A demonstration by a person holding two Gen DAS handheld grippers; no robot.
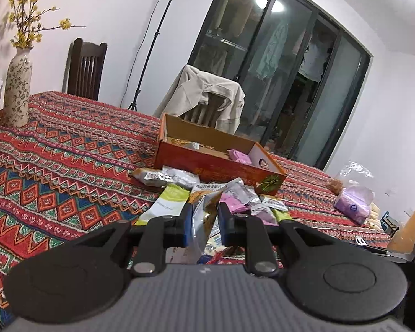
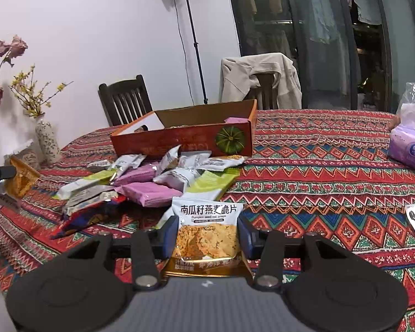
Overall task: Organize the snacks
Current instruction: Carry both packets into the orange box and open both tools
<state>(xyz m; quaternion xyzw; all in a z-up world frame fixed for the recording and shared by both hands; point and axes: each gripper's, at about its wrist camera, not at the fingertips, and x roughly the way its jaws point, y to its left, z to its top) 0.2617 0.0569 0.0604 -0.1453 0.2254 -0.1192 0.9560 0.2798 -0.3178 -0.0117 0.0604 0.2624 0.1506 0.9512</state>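
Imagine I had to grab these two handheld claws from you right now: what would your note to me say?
Left gripper: shut on a snack packet, held edge-on.
Right gripper: shut on a pumpkin seed crisp packet, label facing the camera.
Cardboard box: open on the patterned tablecloth, behind the pile. A pink packet and a few others already lie inside.
Pile of loose packets: pink, green and silver ones in front of the box, still to be sorted.
Left to do: probably drop both held packets in the box, then keep clearing the pile.
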